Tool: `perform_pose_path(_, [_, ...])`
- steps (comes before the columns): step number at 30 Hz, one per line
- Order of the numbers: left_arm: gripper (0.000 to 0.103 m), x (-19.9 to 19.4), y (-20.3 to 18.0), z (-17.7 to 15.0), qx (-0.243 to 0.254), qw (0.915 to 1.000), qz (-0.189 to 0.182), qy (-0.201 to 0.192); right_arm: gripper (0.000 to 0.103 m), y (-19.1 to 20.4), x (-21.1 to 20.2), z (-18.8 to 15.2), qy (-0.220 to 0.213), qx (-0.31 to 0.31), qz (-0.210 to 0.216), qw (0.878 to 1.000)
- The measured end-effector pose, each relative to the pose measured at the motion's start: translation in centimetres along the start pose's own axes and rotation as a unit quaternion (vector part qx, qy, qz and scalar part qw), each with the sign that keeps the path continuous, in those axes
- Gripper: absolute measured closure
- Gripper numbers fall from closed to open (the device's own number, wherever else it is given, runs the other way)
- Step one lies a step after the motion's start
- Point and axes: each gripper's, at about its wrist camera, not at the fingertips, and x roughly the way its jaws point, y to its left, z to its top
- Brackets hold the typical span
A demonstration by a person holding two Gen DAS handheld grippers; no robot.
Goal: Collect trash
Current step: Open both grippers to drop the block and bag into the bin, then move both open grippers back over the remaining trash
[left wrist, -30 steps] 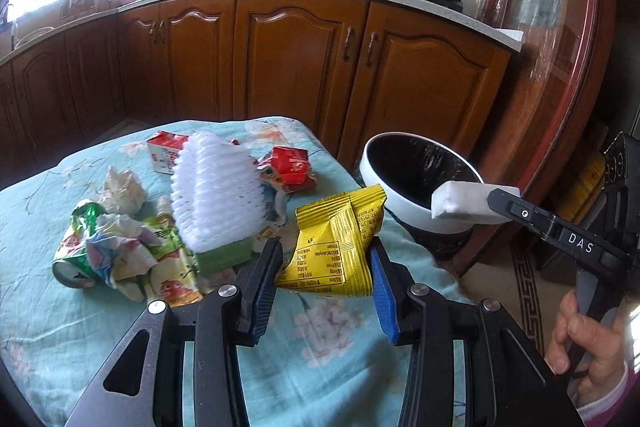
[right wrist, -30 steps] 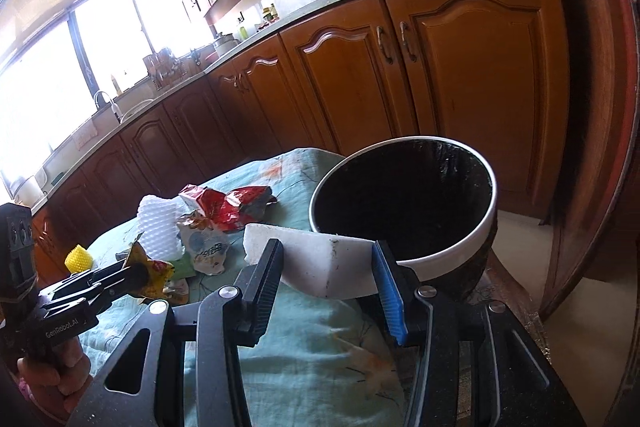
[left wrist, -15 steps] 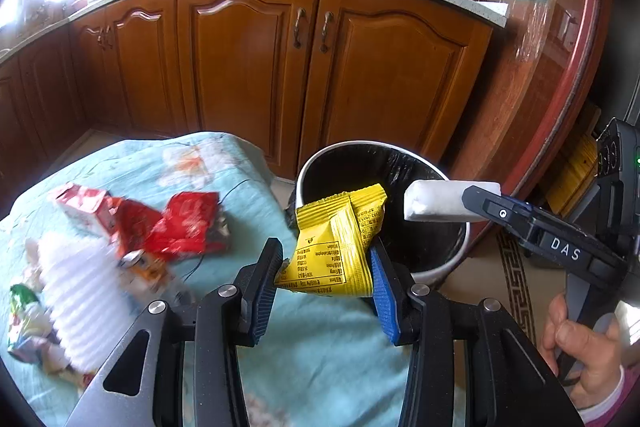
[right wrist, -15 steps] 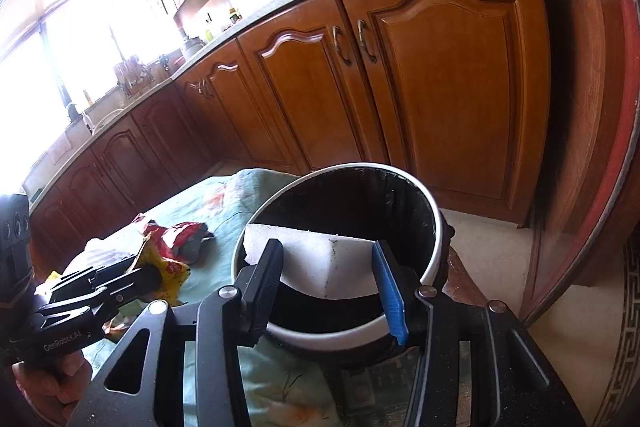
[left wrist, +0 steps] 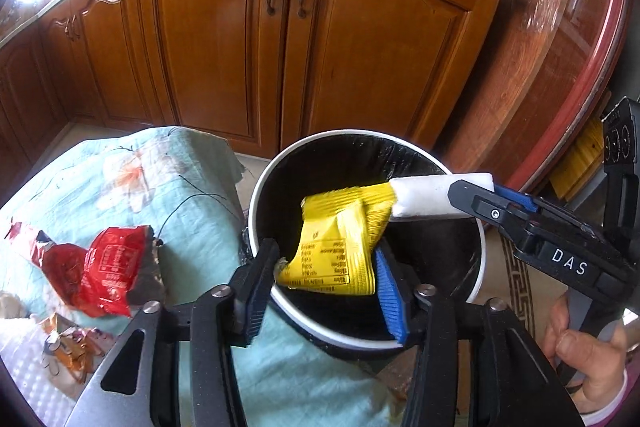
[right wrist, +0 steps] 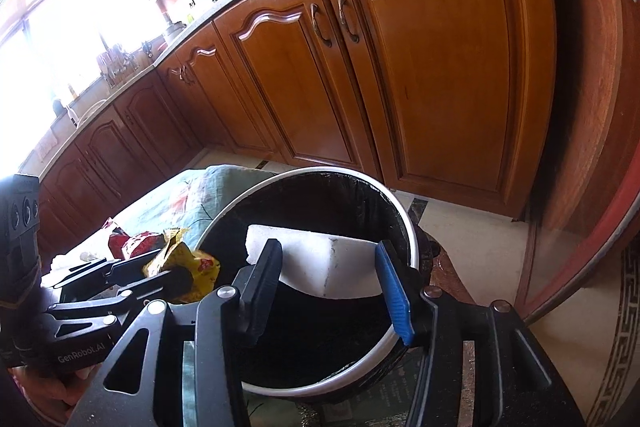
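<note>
Yellow wrapper (left wrist: 340, 243) and white foam block (right wrist: 328, 267) both hang over the mouth of the black-lined bin (left wrist: 256, 211), and that is what the drop turns on: each piece lies straight ahead of its own tool and above the opening, not above the cloth-covered worktop (left wrist: 120, 179).

My left tool (left wrist: 324, 287) has just been spreading its jaws; the wrapper sits between them, leaning on the blue pad with a gap at the black one, so I judge it released or nearly so. It hangs near the bin's rim on the worktop side (the closer call of the two).

My right tool (right wrist: 328, 291) has also just been easing apart; the block spans the gap crosswise, long axis from pad to pad, and I cannot tell whether the pads press it. It sits toward the middle of the opening.

Red wrapper (left wrist: 108, 267) and other scraps lie at the worktop's left, nearer my left hand.
</note>
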Motion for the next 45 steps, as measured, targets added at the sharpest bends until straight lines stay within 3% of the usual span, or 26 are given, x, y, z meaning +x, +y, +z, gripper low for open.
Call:
perform_pose_path(2, [0.040,0.6,-0.1,0.1,0.000,1.0000,0.003,0.005,0.047,-0.3,0.2,0.0,0.003,0.005,0.003,1.000])
perform_pose_path(3, [0.039,0.7,-0.2,0.1,-0.001,1.0000,0.003,0.005,0.039,-0.6,0.3,0.1,0.004,0.008,0.005,1.000])
perform_pose_path(5, [0.035,0.9,-0.4,0.0,0.000,1.0000,0.005,0.005,0.035,-1.0,0.2,0.0,0.000,0.014,0.006,1.000])
perform_pose_path(10, [0.034,0.4,0.0,-1.1,-0.012,0.9999,0.000,0.002,0.033,-1.5,-0.5,-0.3,-0.010,0.029,0.008,1.000])
perform_pose_path(19, [0.031,-3.9,0.9,-5.7,-0.033,0.9986,0.005,-0.042,0.016,-0.7,-2.7,-2.6,-0.030,0.056,0.029,0.998])
perform_pose_path(31, [0.031,-11.5,4.5,-12.9,-0.097,0.9921,0.021,-0.078,0.015,3.9,-4.2,-7.1,-0.022,0.060,0.070,0.995])
perform_pose_path(45, [0.031,-18.4,9.2,-19.8,-0.172,0.9772,0.066,-0.107,0.015,11.7,-2.7,-9.9,0.018,0.001,0.114,0.993])
